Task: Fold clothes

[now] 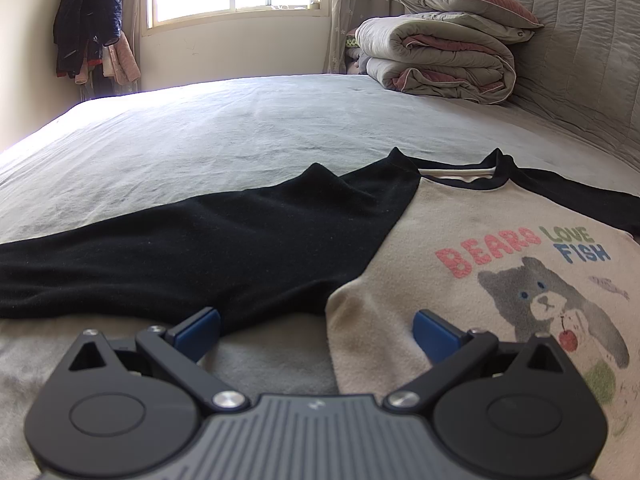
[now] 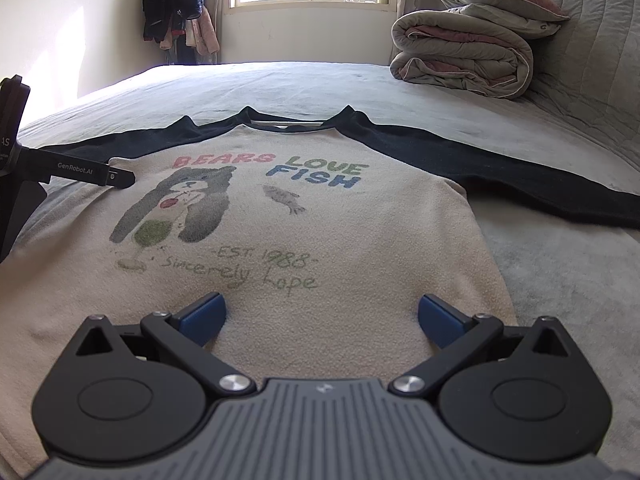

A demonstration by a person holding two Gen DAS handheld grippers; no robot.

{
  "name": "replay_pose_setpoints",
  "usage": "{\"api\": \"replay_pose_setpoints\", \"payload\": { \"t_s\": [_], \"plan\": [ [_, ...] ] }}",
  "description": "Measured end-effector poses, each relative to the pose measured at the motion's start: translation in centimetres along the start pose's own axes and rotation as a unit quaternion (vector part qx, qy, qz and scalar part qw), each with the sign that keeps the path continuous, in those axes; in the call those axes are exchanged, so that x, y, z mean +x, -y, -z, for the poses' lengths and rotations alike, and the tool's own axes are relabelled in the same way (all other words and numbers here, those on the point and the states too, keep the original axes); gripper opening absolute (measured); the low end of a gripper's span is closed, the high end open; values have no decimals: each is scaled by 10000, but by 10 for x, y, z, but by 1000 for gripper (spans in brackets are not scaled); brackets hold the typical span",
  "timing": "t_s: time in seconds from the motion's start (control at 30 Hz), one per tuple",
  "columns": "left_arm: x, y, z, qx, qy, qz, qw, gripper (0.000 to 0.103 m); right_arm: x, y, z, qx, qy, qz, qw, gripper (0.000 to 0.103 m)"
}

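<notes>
A cream sweatshirt (image 2: 320,240) with black sleeves and a bear print lies face up, spread flat on the bed. Its left black sleeve (image 1: 180,248) stretches out to the left in the left wrist view, the right sleeve (image 2: 500,168) to the right in the right wrist view. My left gripper (image 1: 316,330) is open, low over the shirt's left side edge near the armpit, holding nothing. My right gripper (image 2: 322,318) is open over the lower part of the shirt's front, empty. The left gripper's finger (image 2: 96,174) shows at the left of the right wrist view.
The grey bed sheet (image 1: 240,132) extends far beyond the shirt. A folded quilt (image 1: 436,60) with a pillow (image 1: 460,0) on top sits at the far right by the padded headboard (image 1: 592,60). Coats (image 1: 88,20) hang in the far corner by the window.
</notes>
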State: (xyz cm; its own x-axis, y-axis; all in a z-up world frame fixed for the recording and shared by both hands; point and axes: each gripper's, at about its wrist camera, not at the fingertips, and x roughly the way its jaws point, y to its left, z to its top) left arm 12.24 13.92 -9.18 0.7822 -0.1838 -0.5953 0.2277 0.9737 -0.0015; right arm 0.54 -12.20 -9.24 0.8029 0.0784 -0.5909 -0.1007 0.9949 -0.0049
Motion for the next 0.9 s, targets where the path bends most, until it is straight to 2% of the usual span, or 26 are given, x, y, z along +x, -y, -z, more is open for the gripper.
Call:
{"api": "replay_pose_setpoints", "payload": {
  "t_s": [0.17, 0.3, 0.37, 0.53, 0.73, 0.9],
  "plan": [
    [0, 0, 0, 0, 0, 1, 10000, 103, 1, 12, -14, -23, -311, -295, 9991, 103],
    [0, 0, 0, 0, 0, 3, 10000, 103, 2, 41, -31, 394, -448, -444, 9972, 103],
    [0, 0, 0, 0, -1, 4, 10000, 103, 6, 61, -40, 690, -480, -395, 9957, 103],
    [0, 0, 0, -3, -1, 9, 10000, 103, 23, 116, -49, 1426, -537, 169, 9882, 103],
    [0, 0, 0, -1, -2, 11, 10000, 103, 36, 174, -44, 2411, -381, 414, 9689, 103],
    [0, -6, 0, -138, -3, 130, 9998, 103, 37, 183, -42, 2432, -221, 481, 9685, 103]
  ]
}}
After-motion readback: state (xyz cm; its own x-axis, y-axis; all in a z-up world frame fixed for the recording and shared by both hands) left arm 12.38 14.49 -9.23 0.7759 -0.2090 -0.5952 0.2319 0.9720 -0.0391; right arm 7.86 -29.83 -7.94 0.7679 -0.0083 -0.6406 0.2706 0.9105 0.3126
